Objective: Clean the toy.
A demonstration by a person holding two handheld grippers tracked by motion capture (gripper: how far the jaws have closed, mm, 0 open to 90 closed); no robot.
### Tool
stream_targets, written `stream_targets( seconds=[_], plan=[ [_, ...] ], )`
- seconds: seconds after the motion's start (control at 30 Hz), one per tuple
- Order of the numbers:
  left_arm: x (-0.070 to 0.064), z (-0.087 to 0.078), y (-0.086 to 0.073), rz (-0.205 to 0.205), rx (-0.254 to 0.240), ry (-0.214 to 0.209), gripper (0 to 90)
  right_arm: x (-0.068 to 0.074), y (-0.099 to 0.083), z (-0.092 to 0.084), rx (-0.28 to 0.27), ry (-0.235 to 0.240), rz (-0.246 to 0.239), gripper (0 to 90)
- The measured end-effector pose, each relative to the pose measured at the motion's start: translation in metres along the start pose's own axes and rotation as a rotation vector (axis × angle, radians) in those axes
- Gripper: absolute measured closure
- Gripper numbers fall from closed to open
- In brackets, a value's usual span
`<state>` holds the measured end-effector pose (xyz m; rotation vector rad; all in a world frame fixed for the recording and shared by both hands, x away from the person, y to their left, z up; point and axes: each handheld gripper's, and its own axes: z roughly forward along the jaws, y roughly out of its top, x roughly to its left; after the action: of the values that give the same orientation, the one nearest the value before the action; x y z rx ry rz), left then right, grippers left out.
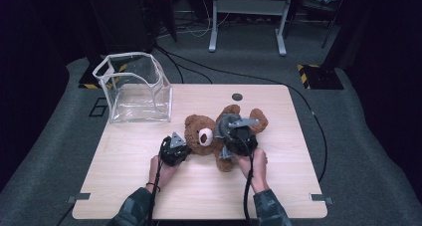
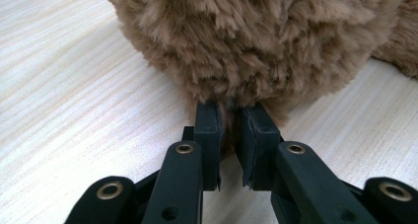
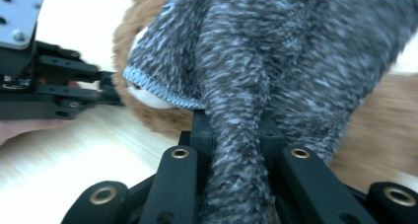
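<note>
A brown teddy bear [image 1: 199, 134] lies in the middle of the wooden table [image 1: 129, 176], with a grey knitted garment [image 1: 222, 128] over its body. My left gripper [image 1: 187, 147] is at the bear's head from the left. In the left gripper view its jaws [image 2: 231, 130] are shut on a tuft of the bear's fur [image 2: 256, 41]. My right gripper [image 1: 230, 129] is over the bear's body. In the right gripper view it [image 3: 236, 130] is shut on a bunched fold of the grey garment [image 3: 296, 51], lifted off the bear [image 3: 148, 115]. The left gripper [image 3: 113, 88] shows beyond at the left.
A clear plastic box [image 1: 134, 86] with a white rim stands open at the table's back left corner. A small dark round hole [image 1: 237, 96] sits near the back edge. Cables run across the carpet behind the table, where a desk frame [image 1: 247, 17] stands.
</note>
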<state>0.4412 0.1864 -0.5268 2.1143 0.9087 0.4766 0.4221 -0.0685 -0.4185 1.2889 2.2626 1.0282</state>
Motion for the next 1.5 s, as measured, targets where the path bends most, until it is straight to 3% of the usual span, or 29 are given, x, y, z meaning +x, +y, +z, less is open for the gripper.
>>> stream_targets(
  seconds=[0.07,0.1,0.17,0.3,0.43,0.5,0.63,0.67,0.73,0.83,0.93,0.97,1.03,1.13,1.2,1.23,1.33,1.37,1.4,1.43,1.47,1.5],
  plan=[
    [0.000,0.000,0.000,-0.001,0.000,0.000,79.1,0.003,-0.001,0.009,0.016,0.020,-0.002,76.5],
    [0.000,0.000,0.000,-0.004,0.000,-0.001,79.1,0.010,-0.006,0.025,0.050,0.016,-0.029,76.7],
    [0.000,0.000,0.000,-0.005,-0.002,0.002,79.1,0.015,-0.015,0.038,0.085,0.032,-0.024,76.9],
    [0.001,0.000,0.000,-0.007,-0.002,0.001,79.1,0.018,-0.028,0.047,0.121,0.029,-0.042,77.3],
    [0.001,0.000,0.000,-0.004,0.000,0.001,79.1,0.016,-0.034,0.044,0.211,0.041,-0.048,77.4],
    [0.001,0.000,0.000,-0.007,0.001,-0.003,79.1,0.013,-0.034,0.040,0.219,0.043,-0.042,77.3],
    [0.003,0.000,0.000,-0.014,0.002,-0.012,78.7,0.014,-0.027,0.032,0.186,0.065,-0.050,76.7],
    [0.003,0.000,0.000,-0.020,0.002,-0.018,75.4,0.021,-0.021,0.029,0.139,0.082,-0.070,76.3],
    [0.002,0.000,0.000,-0.016,-0.002,-0.021,72.9,0.030,-0.015,0.032,0.110,0.094,-0.092,75.9],
    [0.003,0.000,0.000,-0.013,0.005,-0.023,73.3,0.037,-0.010,0.044,0.115,0.083,-0.097,75.6],
    [0.003,0.000,0.000,-0.014,0.006,-0.015,76.7,0.034,-0.012,0.055,0.139,0.080,-0.091,75.8],
    [0.004,0.000,0.000,-0.016,0.006,-0.011,76.7,0.033,-0.014,0.058,0.150,0.086,-0.078,75.9],
    [0.003,0.000,0.000,-0.018,0.004,-0.010,77.8,0.030,-0.019,0.061,0.236,0.080,-0.066,76.4],
    [0.003,0.000,0.000,-0.018,0.003,-0.010,78.2,0.027,-0.024,0.050,0.296,0.062,-0.081,76.8],
    [0.003,0.000,0.000,-0.016,0.004,-0.011,78.2,0.027,-0.024,0.047,0.308,0.059,-0.079,76.8],
    [0.003,0.000,0.000,-0.015,0.005,-0.011,78.2,0.025,-0.026,0.037,0.339,0.058,-0.086,76.8],
    [0.003,0.000,0.000,-0.019,0.004,-0.012,78.2,0.024,-0.025,0.029,0.317,0.067,-0.098,76.6],
    [0.003,0.000,0.000,-0.017,0.000,-0.009,78.2,0.026,-0.021,0.021,0.273,0.076,-0.092,76.3],
    [0.003,0.000,0.000,-0.018,-0.001,-0.008,78.2,0.026,-0.021,0.021,0.273,0.076,-0.092,76.3],
    [0.003,0.000,0.000,-0.018,-0.001,-0.008,78.2,0.030,-0.016,0.022,0.218,0.107,-0.108,76.0],
    [0.003,0.000,0.000,-0.018,-0.001,-0.008,78.2,0.030,-0.016,0.022,0.218,0.107,-0.108,76.0],
    [0.003,0.000,0.000,-0.019,-0.005,-0.007,78.2,0.036,-0.012,0.031,0.194,0.104,-0.115,75.7]
  ],
)
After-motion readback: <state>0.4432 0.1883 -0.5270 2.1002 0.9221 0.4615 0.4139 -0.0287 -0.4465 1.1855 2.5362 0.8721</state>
